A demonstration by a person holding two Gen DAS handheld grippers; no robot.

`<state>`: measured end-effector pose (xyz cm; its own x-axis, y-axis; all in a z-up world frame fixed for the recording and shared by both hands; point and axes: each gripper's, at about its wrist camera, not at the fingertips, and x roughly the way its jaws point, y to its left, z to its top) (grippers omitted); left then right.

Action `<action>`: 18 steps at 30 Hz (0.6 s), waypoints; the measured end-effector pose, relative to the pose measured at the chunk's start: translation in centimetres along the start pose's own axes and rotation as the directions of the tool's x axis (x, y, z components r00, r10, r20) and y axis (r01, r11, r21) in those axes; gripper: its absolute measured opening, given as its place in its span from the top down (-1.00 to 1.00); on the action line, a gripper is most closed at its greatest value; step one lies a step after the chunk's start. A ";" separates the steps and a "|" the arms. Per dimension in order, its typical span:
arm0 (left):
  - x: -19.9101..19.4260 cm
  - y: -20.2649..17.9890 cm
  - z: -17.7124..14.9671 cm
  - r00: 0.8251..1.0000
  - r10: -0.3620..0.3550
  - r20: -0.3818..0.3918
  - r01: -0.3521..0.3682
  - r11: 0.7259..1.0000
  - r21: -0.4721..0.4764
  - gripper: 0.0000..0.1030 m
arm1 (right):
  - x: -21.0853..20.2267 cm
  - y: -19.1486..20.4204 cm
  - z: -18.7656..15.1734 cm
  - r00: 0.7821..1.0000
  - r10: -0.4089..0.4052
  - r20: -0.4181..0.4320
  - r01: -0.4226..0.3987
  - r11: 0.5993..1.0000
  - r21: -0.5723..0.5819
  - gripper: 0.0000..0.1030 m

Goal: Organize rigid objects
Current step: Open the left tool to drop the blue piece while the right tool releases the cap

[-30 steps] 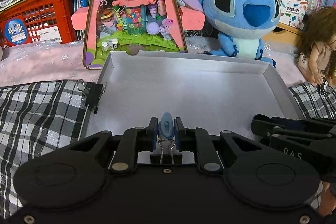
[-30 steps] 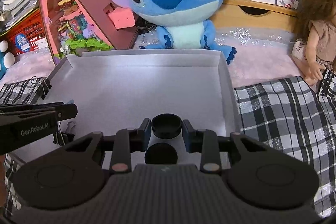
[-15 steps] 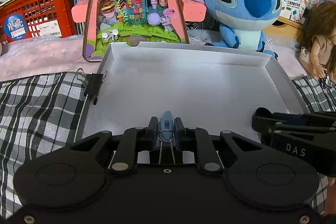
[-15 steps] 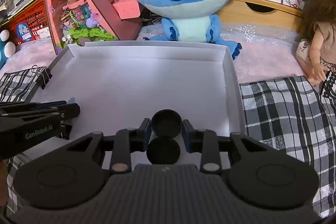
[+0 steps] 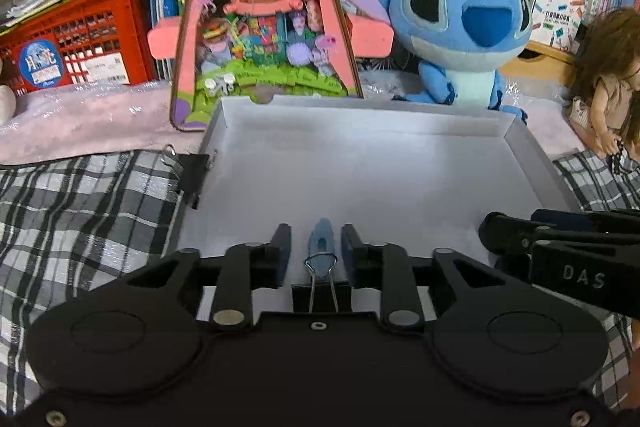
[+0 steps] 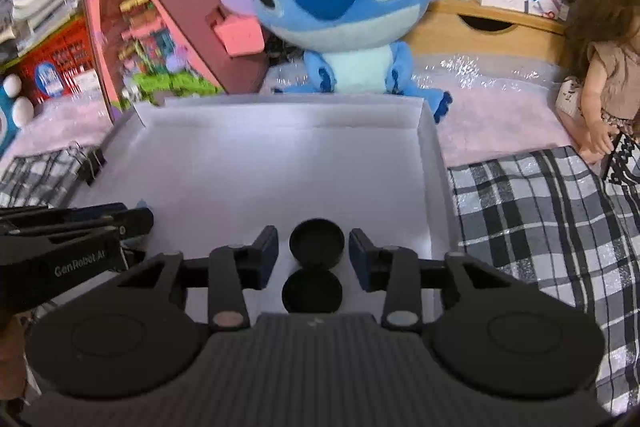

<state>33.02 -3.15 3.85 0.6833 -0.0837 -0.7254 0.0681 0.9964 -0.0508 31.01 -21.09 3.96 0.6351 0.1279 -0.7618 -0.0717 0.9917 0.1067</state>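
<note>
Black right gripper [image 5: 560, 247] reads "DAS"; left gripper [image 6: 76, 231] "GenRobot"; both jaws just spread, pinching nothing.

**What the surface carries**

We see a checked cloth [image 5: 80, 211] and pale pink covering [image 6: 500, 115] spread over the surface. On them rest a shallow white tray [image 5: 536, 163], a blue plush toy [image 6: 344, 7], a doll [image 6: 608, 67] and a pink triangular toy box [image 5: 264, 27].

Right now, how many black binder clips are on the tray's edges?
2: one binder clip on the tray's left wall, another binder clip on its near edge, below the left fingers. Others may be hidden.
</note>
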 end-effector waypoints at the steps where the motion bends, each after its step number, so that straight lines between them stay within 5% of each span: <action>1: -0.4 0.1 0.0 1.000 0.001 0.005 -0.001 1.000 -0.003 0.36 | -0.4 0.0 0.1 1.000 -0.001 0.008 0.001 1.000 -0.001 -0.13; 8: -4.1 -0.1 -1.3 0.998 -0.004 0.066 0.004 1.000 0.014 0.11 | -3.9 -0.6 -0.6 0.996 0.005 0.087 -0.005 1.000 0.001 -0.31; 18: -9.4 -0.2 -4.2 0.991 -0.042 0.124 0.036 0.998 0.047 0.02 | -8.1 0.0 -3.8 0.988 0.015 0.151 -0.001 0.996 -0.093 -0.48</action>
<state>23.58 -2.53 7.79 0.7647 -0.1265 -0.6318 0.1270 0.9909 -0.0446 22.89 -22.03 7.69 0.7428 0.1393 -0.6548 -0.1433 0.9885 0.0477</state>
